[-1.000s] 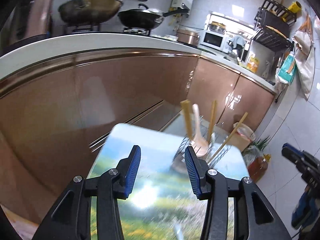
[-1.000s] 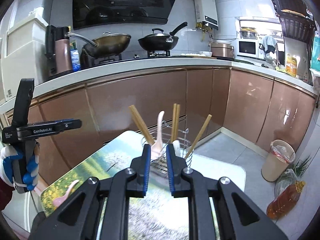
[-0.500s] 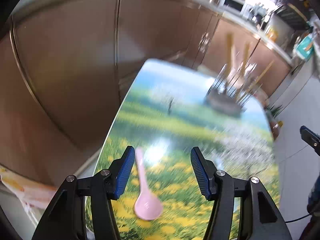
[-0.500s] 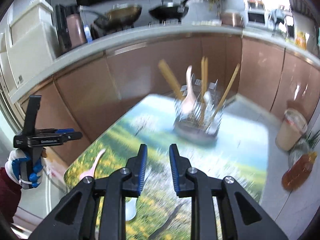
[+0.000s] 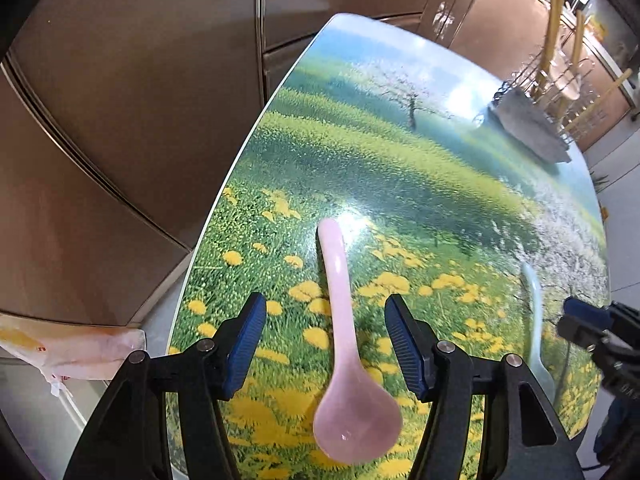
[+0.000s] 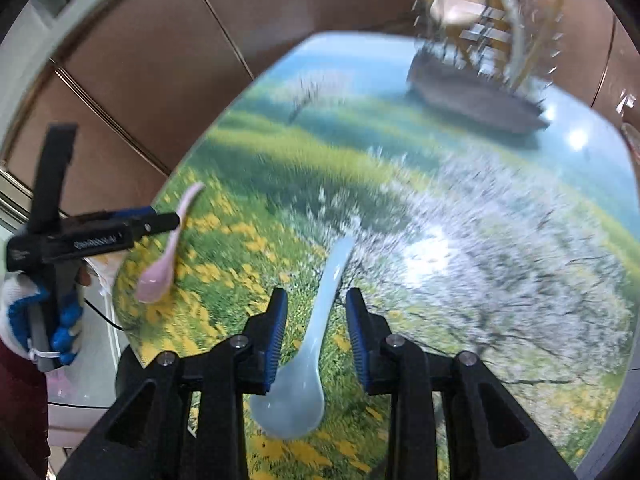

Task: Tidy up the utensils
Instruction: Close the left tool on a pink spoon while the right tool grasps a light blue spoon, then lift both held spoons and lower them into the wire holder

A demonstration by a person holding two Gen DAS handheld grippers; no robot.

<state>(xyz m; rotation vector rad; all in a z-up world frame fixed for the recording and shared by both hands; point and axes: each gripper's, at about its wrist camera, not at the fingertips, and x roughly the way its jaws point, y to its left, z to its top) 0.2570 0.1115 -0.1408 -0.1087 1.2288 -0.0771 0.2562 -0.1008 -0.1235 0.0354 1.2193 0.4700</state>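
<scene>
**Two spoons lie between two sets of tongs**

The pink spoon point(image 5: 343, 354) lies flat on the surface point(image 5: 400, 152), which has a picture of green grass, yellow flowers and a tree on it. The spoon is smooth and a bit see-through. Its round bowl is close to the camera and its long handle points away. The left tongs point(image 5: 325, 344) are over it, one finger on each side of the handle. They are spread and opening wider, and the blue pads point(image 5: 245, 344) do not touch the spoon.

The pale blue spoon point(image 6: 308, 354) lies on the same surface, off to the right of the pink one. It looks shiny and milky. The right tongs point(image 6: 316, 336) are over it, with the handle in the gap. These tongs are only a little way apart and are opening. The pads sit close to the spoon but do not seem to press on it.

At the far end of the surface stands a wire rack point(image 6: 476, 76) with chopsticks and spoons sticking up out of it.

A second ago both tongs pointed at the rack and the kitchen behind it. Now they point down at the surface, and each spoon looks much bigger and closer. The right tongs were almost pressed together then.

A gloved hand point(image 6: 38, 320) holds the left tongs.
</scene>
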